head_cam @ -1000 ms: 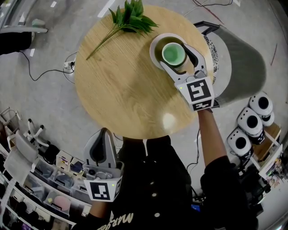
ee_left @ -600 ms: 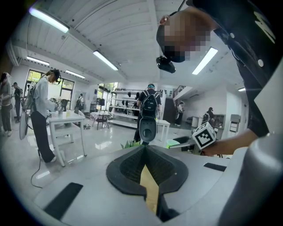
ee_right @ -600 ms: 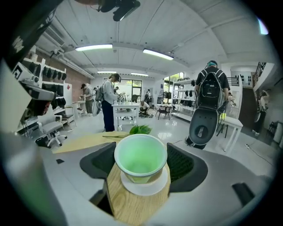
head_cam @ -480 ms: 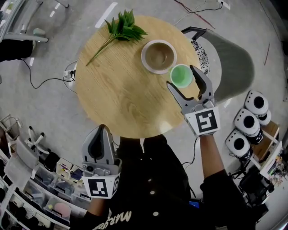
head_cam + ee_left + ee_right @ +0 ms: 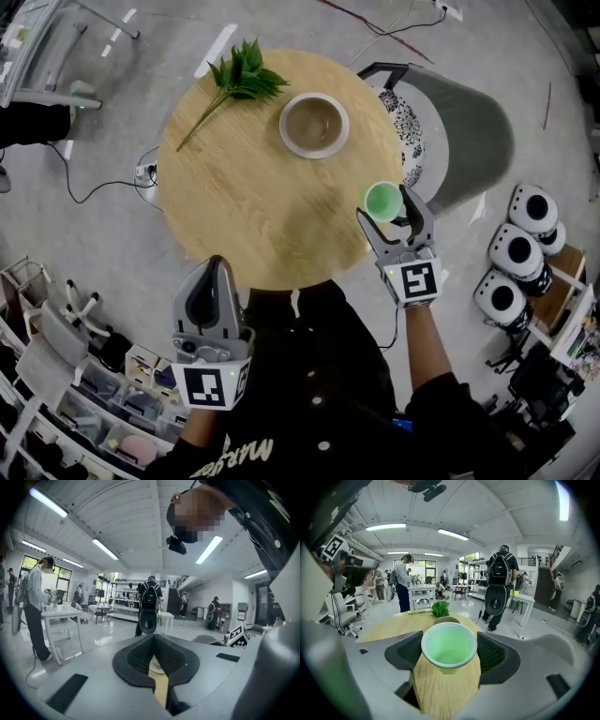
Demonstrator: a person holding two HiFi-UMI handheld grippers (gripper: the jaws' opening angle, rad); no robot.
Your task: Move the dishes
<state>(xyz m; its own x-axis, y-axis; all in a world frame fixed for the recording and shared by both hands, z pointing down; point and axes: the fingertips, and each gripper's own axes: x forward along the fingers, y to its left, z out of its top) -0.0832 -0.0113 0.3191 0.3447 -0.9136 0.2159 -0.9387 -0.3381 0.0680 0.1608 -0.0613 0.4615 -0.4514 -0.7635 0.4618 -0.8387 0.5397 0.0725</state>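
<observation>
A small green cup (image 5: 382,201) hangs at the round wooden table's (image 5: 244,187) right edge, with my right gripper (image 5: 384,203) shut on it. In the right gripper view the cup (image 5: 449,646) sits upright between the two pads and looks hollow. A white bowl (image 5: 314,124) with a brownish inside stands on the far part of the table, apart from the cup. My left gripper (image 5: 212,279) is held low by the person's body, off the table's near edge, shut with nothing in it. In the left gripper view, table wood shows behind the left gripper (image 5: 153,637).
A sprig of green leaves (image 5: 242,77) lies at the table's far left. A grey chair (image 5: 459,131) stands just right of the table. White round devices (image 5: 520,248) sit on the floor at the right. Shelves with bins (image 5: 94,394) fill the lower left. People stand at other tables.
The right gripper has lifted the green cup out of the white bowl and carried it right and nearer, to the table's edge. The left gripper has hardly moved.
</observation>
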